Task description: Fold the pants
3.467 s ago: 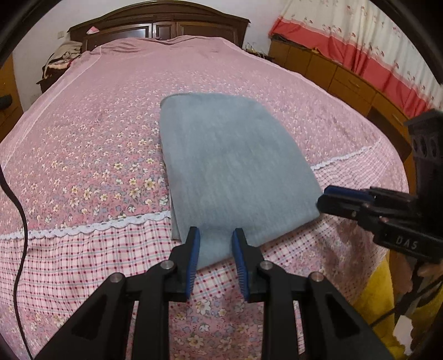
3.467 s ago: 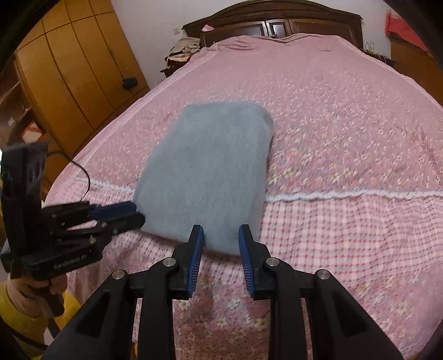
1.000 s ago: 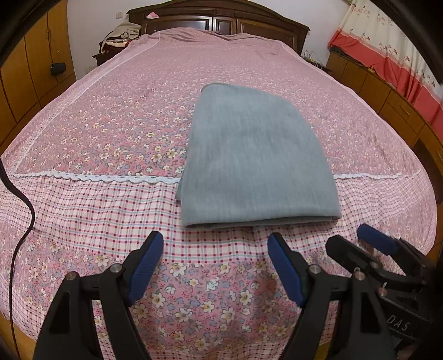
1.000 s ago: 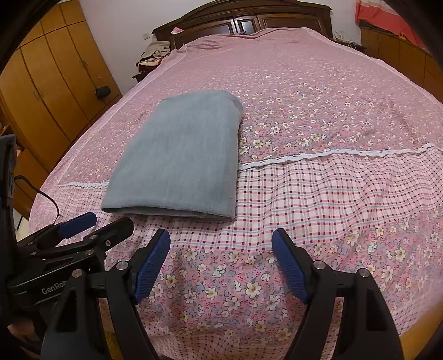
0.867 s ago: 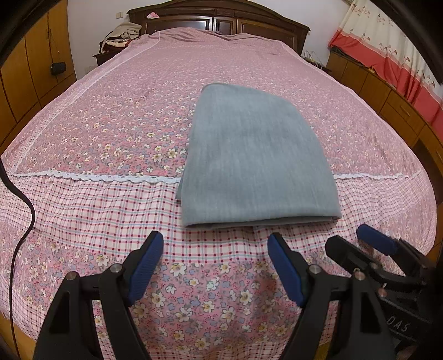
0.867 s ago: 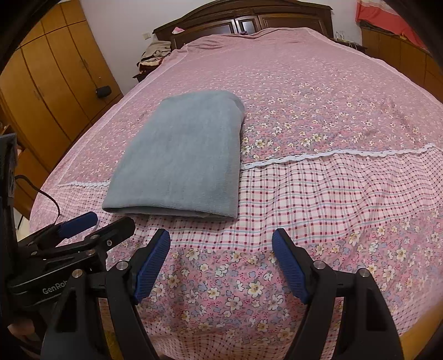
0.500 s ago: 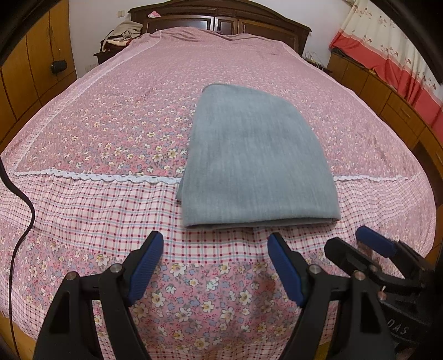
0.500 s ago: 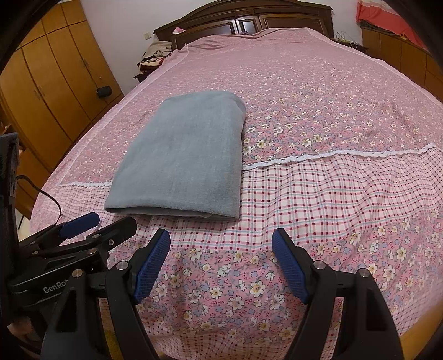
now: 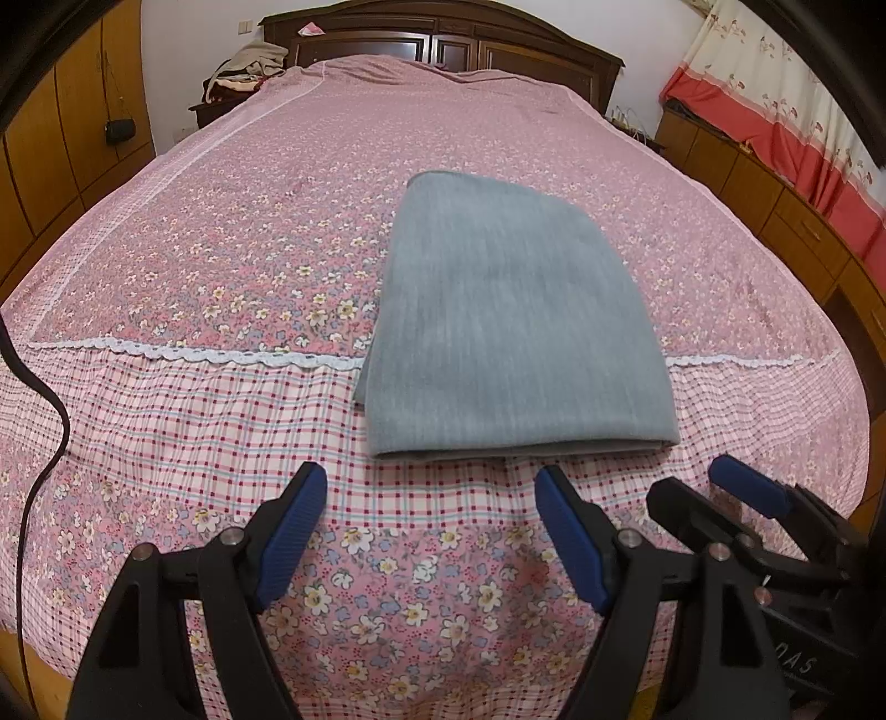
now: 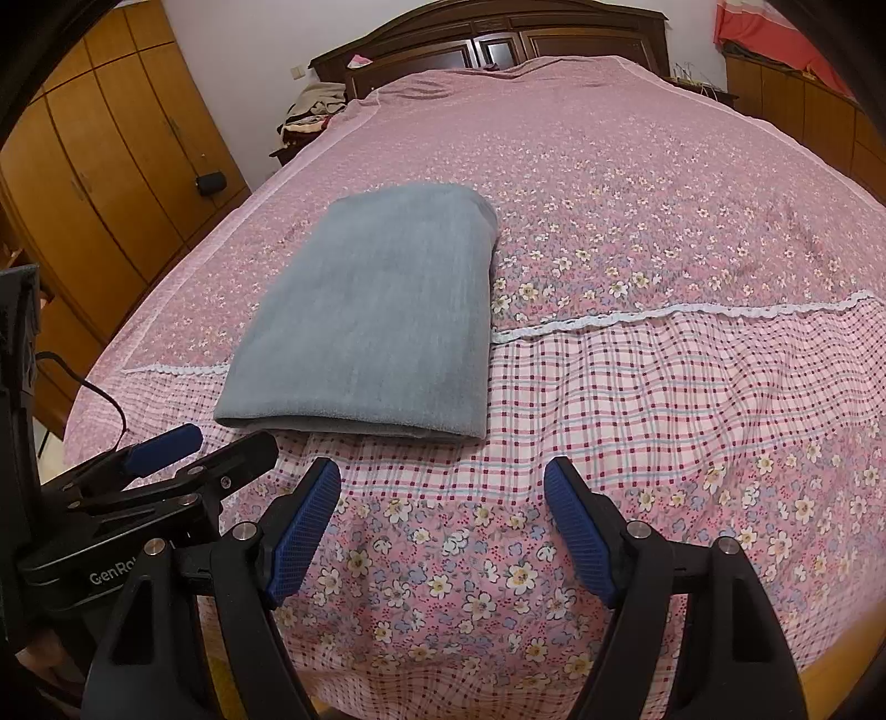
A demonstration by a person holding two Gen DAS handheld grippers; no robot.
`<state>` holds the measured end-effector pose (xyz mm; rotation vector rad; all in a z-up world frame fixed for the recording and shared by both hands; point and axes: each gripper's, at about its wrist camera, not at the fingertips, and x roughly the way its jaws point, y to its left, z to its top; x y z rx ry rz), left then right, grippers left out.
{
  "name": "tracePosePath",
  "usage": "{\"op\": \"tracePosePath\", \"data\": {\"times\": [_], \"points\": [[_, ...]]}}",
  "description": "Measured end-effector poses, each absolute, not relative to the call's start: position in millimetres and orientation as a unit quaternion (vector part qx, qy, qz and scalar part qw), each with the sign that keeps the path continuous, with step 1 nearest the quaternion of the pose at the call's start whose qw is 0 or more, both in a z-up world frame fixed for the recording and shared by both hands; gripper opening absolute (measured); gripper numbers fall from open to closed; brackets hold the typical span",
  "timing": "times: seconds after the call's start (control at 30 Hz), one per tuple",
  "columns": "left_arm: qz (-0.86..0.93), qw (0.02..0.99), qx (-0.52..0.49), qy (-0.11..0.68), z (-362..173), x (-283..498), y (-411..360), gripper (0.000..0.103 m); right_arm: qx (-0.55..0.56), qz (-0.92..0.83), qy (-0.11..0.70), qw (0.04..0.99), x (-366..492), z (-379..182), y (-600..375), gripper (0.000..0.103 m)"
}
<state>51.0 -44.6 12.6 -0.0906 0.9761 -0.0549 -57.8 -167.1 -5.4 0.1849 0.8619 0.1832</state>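
Observation:
The grey pants (image 9: 509,327) lie folded into a flat rectangle on the pink flowered bedspread (image 9: 221,232), their thick folded edge toward me. The same grey pants (image 10: 382,321) sit left of centre in the right wrist view. My left gripper (image 9: 429,493) hovers just short of that near edge, open, nothing between its blue pads. My right gripper (image 10: 443,487) is also open and empty, a little nearer than the pants' right corner. Each gripper shows in the other's view: the right gripper (image 9: 714,487) at lower right, the left gripper (image 10: 221,443) at lower left.
A dark wooden headboard (image 9: 443,33) closes the far end of the bed. Wooden wardrobes (image 10: 111,166) line the left, low cabinets (image 9: 775,194) under a red curtain the right. A black cable (image 9: 44,443) hangs over the bed's left edge. Clothes (image 9: 249,66) are piled near the headboard.
Over the last second nothing has moved. A few seconds earlier both grippers stood narrow at the pants' near edge; now they stand wide open, pulled back from it.

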Motion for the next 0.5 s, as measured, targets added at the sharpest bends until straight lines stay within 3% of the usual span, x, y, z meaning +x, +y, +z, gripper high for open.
{"op": "tracePosePath", "data": {"times": [0.5], "points": [[-0.025,0.882,-0.041,0.47,12.9,50.7,-44.6,0.081,0.091,0.089,0.417,0.9,-58.0,-4.9,-164.4,0.078]]}}
